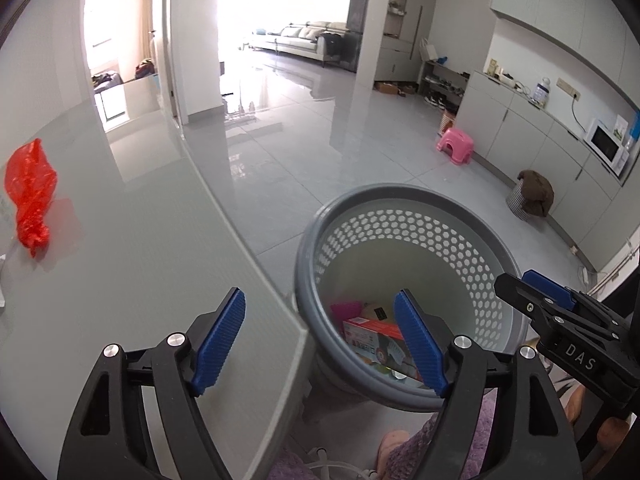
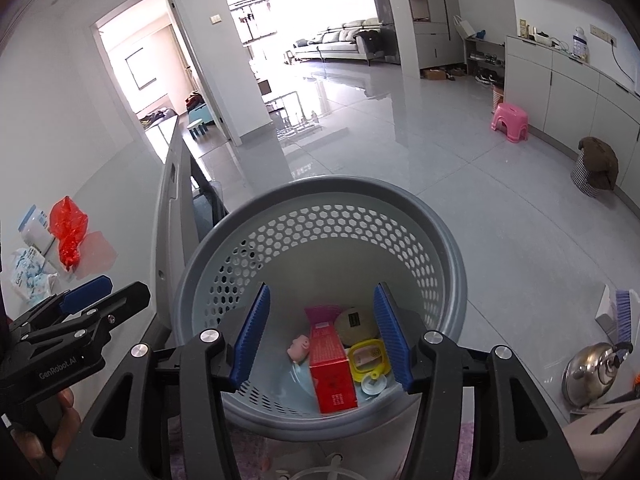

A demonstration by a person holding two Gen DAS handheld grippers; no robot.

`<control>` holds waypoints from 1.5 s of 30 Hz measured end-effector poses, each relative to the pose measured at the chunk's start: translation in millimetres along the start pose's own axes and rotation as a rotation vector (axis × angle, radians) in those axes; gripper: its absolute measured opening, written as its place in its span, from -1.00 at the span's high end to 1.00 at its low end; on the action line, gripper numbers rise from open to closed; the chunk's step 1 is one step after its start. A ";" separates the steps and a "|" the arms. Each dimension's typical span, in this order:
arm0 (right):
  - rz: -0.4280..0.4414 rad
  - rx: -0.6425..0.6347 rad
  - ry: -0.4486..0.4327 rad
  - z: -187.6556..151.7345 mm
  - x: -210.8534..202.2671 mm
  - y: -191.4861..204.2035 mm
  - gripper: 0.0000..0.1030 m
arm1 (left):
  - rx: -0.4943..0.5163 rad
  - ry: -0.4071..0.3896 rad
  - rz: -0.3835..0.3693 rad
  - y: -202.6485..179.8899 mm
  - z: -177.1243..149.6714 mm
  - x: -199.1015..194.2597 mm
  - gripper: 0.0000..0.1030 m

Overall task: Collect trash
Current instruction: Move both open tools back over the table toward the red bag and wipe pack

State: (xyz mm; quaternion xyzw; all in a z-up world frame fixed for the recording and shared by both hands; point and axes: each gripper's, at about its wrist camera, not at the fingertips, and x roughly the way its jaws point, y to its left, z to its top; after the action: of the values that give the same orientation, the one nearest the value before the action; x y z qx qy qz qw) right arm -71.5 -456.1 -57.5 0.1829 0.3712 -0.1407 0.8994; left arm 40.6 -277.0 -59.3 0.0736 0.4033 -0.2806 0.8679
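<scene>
Grey glossy table (image 1: 132,248) on the left — a crumpled red plastic bag (image 1: 30,196) lies on it, with a blue-and-white packet (image 2: 30,276) and a pale box (image 2: 34,230) just beside. On the tiled floor (image 2: 500,220) — a perforated grey basket (image 2: 452,248) at the table's edge.

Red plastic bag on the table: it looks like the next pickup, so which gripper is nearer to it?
Left. The left gripper hangs over the table's corner, on the red plastic bag's side. The right gripper is above the basket, farther off.
</scene>
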 end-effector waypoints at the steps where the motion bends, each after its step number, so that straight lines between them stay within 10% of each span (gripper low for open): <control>1: 0.007 -0.007 -0.002 0.5 -0.2 3.0 -0.03 | -0.007 -0.006 0.009 3.8 -1.0 -2.9 -0.47; 18: 0.176 -0.199 0.000 20.2 21.9 94.1 -0.21 | -0.186 -0.132 0.250 94.2 -1.0 -62.9 -0.75; 45: 0.472 -0.603 0.015 53.3 92.3 379.0 -0.44 | -0.529 -0.257 0.719 329.9 -46.2 -148.2 -0.86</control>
State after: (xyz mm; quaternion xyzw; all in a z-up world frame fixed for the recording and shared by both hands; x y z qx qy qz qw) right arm 172.0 -151.5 -3.8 -0.0084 0.3504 0.1870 0.9177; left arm 113.8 77.2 -12.6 -0.0506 0.2991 0.1440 0.9419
